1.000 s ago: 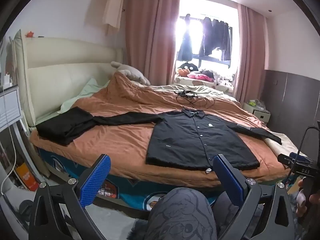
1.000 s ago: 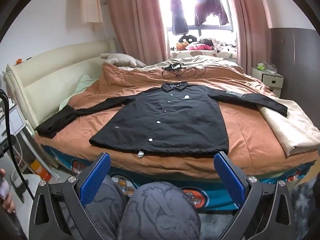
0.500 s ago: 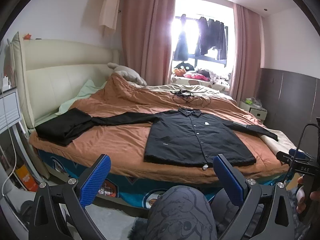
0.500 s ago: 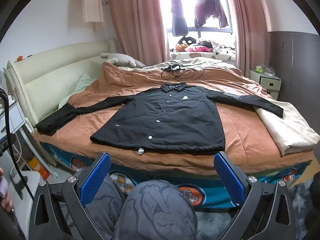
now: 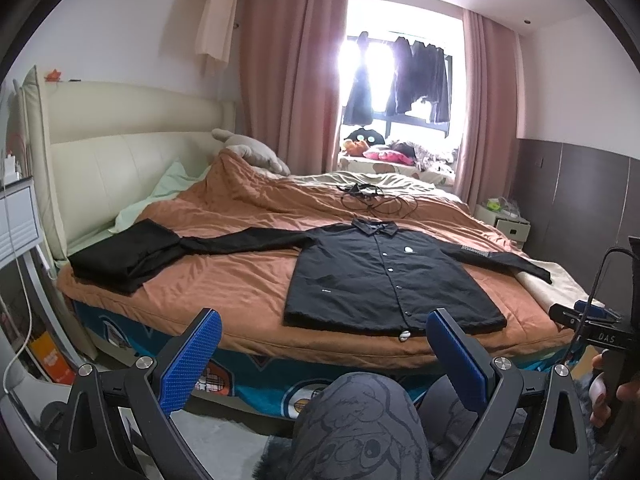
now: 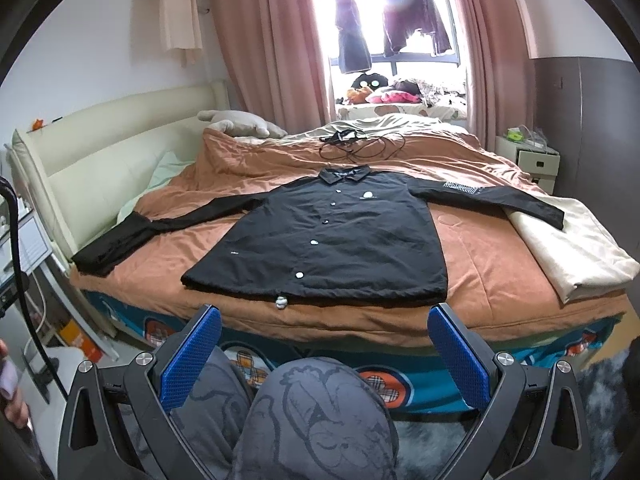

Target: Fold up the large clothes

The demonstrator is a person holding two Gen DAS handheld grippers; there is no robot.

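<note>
Left gripper: blue-padded jaws spread wide, nothing between them, held low in front of the bed above a knee in grey printed trousers. Right gripper: jaws likewise wide apart and empty, over the same patterned trousers, short of the near edge of the bed.

Black jacket: lies flat, front up and buttoned, on the orange-brown duvet, hem along the near edge of the bed and collar toward the far side. Its left-hand sleeve runs out toward the headboard; the sleeve end meets a dark bundle at the near corner on the headboard side, and whether that bundle is a separate garment cannot be told. The other sleeve reaches onto a folded cream blanket at the opposite near corner.

Beyond the collar: a tangle of black cable on the duvet. A grey plush toy lies at the far headboard corner. Dark clothes hang in the window.
</note>
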